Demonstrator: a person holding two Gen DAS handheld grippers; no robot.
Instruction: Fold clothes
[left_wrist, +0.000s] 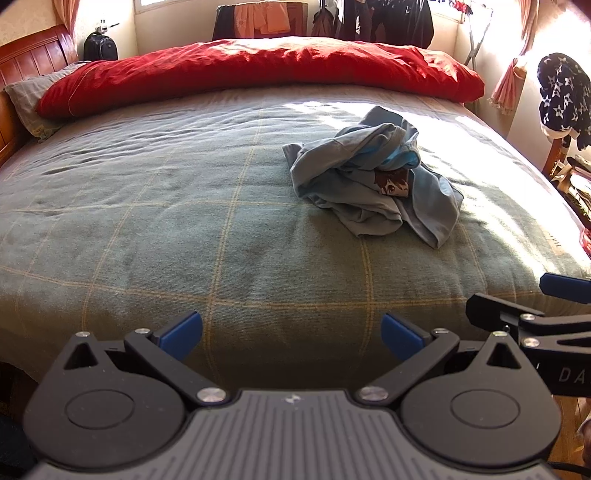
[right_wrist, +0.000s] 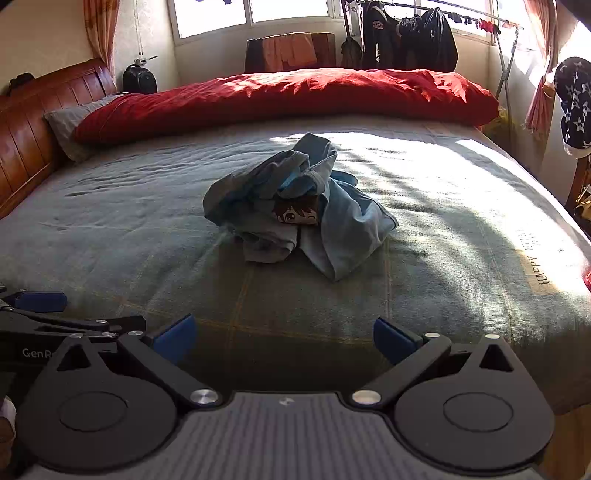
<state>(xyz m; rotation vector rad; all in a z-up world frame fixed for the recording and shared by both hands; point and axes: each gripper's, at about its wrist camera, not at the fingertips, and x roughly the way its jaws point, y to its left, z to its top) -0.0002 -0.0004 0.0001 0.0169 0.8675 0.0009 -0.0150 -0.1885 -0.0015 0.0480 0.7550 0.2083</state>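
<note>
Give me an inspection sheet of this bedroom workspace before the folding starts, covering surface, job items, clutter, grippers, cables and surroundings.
Surface: green checked bedspread, partly sunlit, lightly wrinkled.
Job's things: one crumpled blue garment with a cartoon face print, bunched in a heap near the bed's middle, unfolded.
Clutter: red duvet rolled along the far edge; grey pillow by the headboard.
Grippers: left gripper and right gripper both open, empty, short of the garment, over the near edge.
Cables: nothing seen.
Surroundings: wooden headboard, black backpack, clothes rack with dark jackets, star-patterned fabric, windows, curtains.
</note>
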